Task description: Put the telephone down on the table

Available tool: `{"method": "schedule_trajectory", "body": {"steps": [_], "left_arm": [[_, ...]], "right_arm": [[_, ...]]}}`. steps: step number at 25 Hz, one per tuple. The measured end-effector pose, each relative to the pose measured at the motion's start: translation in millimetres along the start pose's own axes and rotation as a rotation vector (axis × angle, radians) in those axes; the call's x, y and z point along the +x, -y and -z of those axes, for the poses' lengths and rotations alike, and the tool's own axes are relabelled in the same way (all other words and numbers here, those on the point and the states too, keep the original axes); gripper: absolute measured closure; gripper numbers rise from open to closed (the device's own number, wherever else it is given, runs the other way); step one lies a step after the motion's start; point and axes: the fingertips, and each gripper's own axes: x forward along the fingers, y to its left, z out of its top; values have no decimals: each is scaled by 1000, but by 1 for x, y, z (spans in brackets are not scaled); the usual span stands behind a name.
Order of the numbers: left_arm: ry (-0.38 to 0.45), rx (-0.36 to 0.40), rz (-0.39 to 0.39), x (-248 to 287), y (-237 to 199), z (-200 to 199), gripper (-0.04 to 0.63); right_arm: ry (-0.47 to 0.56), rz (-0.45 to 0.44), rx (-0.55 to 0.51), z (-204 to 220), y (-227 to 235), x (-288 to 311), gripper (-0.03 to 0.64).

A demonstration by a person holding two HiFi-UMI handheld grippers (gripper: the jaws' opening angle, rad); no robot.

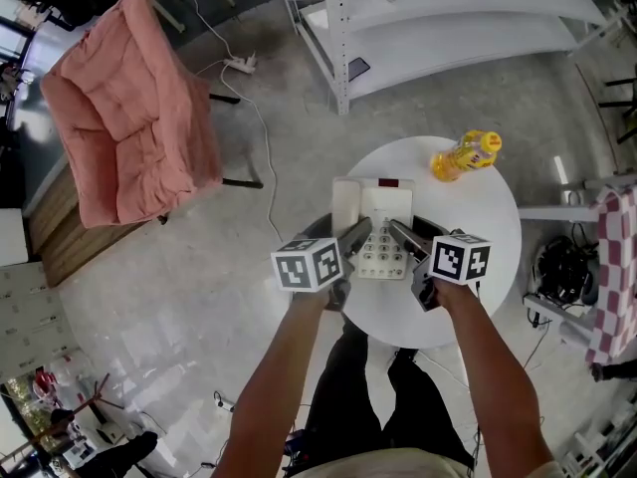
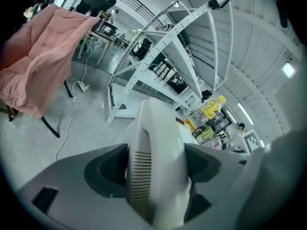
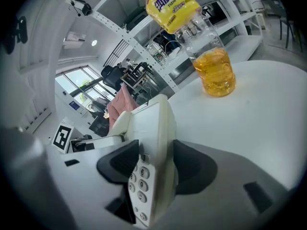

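A white desk telephone (image 1: 376, 225) with a keypad and handset sits over the round white table (image 1: 478, 227); whether it touches the top I cannot tell. My left gripper (image 1: 356, 235) is shut on its left side, and the handset (image 2: 156, 162) fills the space between the jaws in the left gripper view. My right gripper (image 1: 403, 235) is shut on the telephone's right edge (image 3: 153, 166), keypad buttons showing between the jaws.
A yellow-labelled drink bottle (image 1: 464, 155) lies at the table's far right (image 3: 192, 37). White metal shelving (image 1: 448, 18) stands behind. A pink cushioned chair (image 1: 129, 118) and a floor power strip (image 1: 241, 65) are to the left. The person's legs are below the table's near edge.
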Motion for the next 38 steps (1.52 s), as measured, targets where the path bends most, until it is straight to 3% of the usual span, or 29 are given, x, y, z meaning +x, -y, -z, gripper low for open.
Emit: {"method": "schedule_trajectory", "body": {"steps": [16,23,31,38], "left_arm": [[70,44,22,-2,-2,-8,249],[95,69,44,-7,1,-12,249],[137,100,57,-20,9,-29,250],[160,151,18,-47,16,-43,250]], "right_arm": [[6,20,-41,2,3,1,408],[-13,59,-129,2,1,-1,417],[-9,96,-156,-4,1,-6,430],[8,168,-178,-22,0,-29,431]]}}
